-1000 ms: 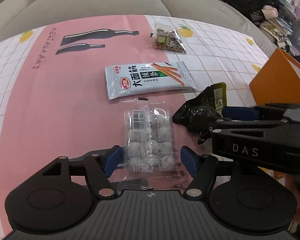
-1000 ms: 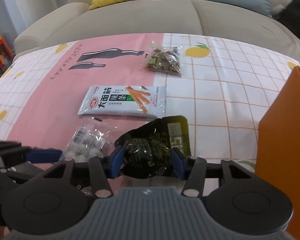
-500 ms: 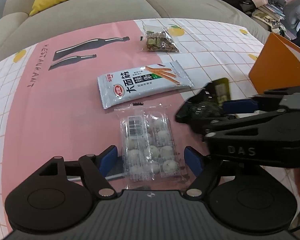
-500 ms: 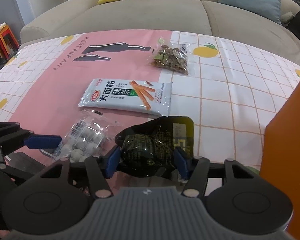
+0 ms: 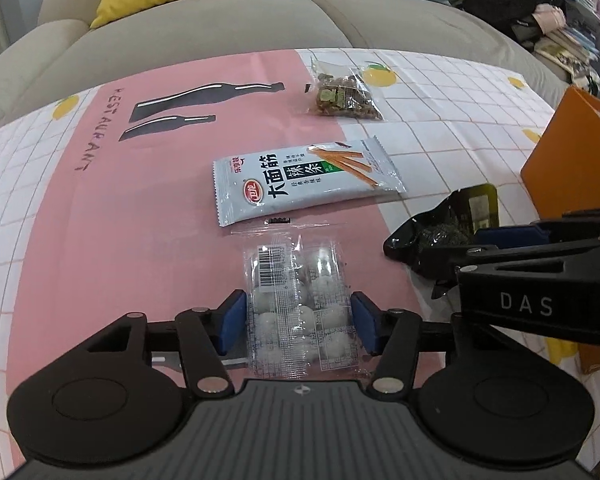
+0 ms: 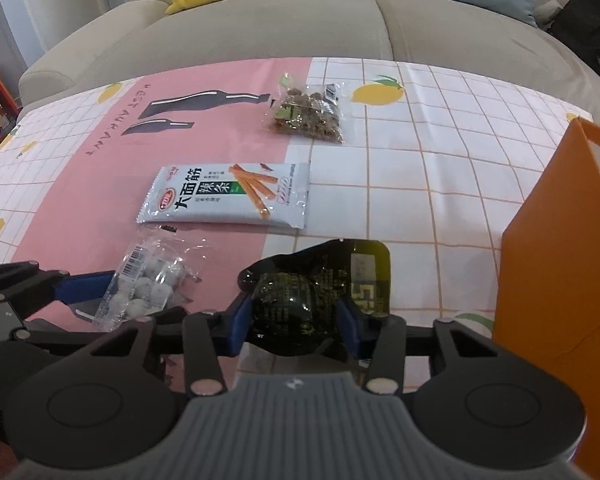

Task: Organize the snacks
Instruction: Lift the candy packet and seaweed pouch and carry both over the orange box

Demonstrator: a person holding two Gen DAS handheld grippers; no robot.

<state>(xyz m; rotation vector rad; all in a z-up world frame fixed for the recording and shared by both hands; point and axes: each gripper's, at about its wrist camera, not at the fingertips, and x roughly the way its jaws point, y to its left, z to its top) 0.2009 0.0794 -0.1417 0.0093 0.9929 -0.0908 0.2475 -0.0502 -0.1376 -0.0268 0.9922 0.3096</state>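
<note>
A clear pack of white balls (image 5: 296,304) lies on the pink part of the tablecloth. My left gripper (image 5: 298,320) straddles it, its jaws closing, and both blue pads touch the pack's long edges. In the right wrist view the same pack (image 6: 144,292) looks crumpled beside a left finger (image 6: 86,285). A black foil snack pack (image 6: 312,288) bulges between the blue pads of my right gripper (image 6: 296,320), whose jaws are closing and pressing on it. From the left wrist view the black pack (image 5: 440,236) sits at the right, under the right gripper's fingers (image 5: 504,236).
A white packet with orange sticks printed on it (image 5: 304,182) lies just beyond both grippers. A clear bag of brown bits (image 5: 344,98) lies farther back. An orange box (image 6: 552,260) stands at the right. A grey sofa (image 5: 220,20) borders the far edge.
The left jaws widened a little, then narrowed onto the clear pack. The right jaws narrowed onto the black pack. Both hands stayed almost in place.
</note>
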